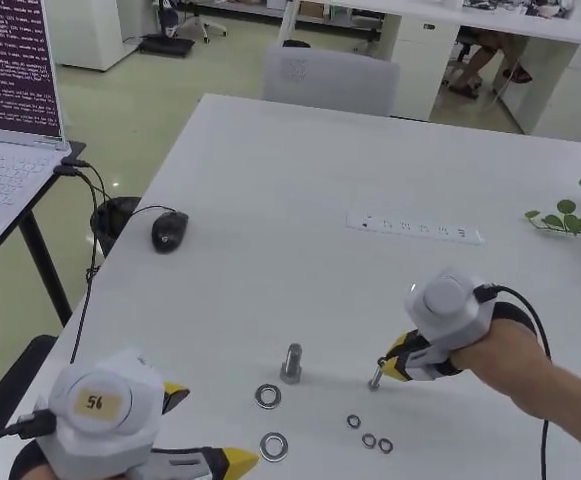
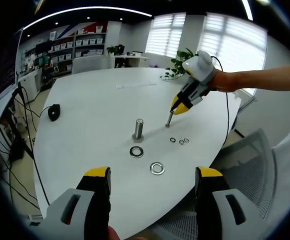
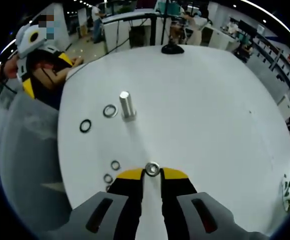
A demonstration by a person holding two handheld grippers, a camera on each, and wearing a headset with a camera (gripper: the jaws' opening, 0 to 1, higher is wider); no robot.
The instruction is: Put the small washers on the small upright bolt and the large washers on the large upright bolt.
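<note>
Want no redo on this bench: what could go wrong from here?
1. The right gripper seems to hold a small washer right at the small bolt; a sideways nudge could tip that slim bolt over.
2. If let go off-centre, the washer may miss and roll among the loose washers nearby.

Two bolts stood on the surface (image 1: 270,200): one large upright bolt (image 1: 290,362) and one small upright bolt (image 1: 375,378). Two large washers (image 1: 267,396) lay there with three small washers (image 1: 369,440). A fourth small washer (image 3: 152,169) sat between the fingers (image 3: 131,175) of the right gripper (image 3: 152,176).
</note>
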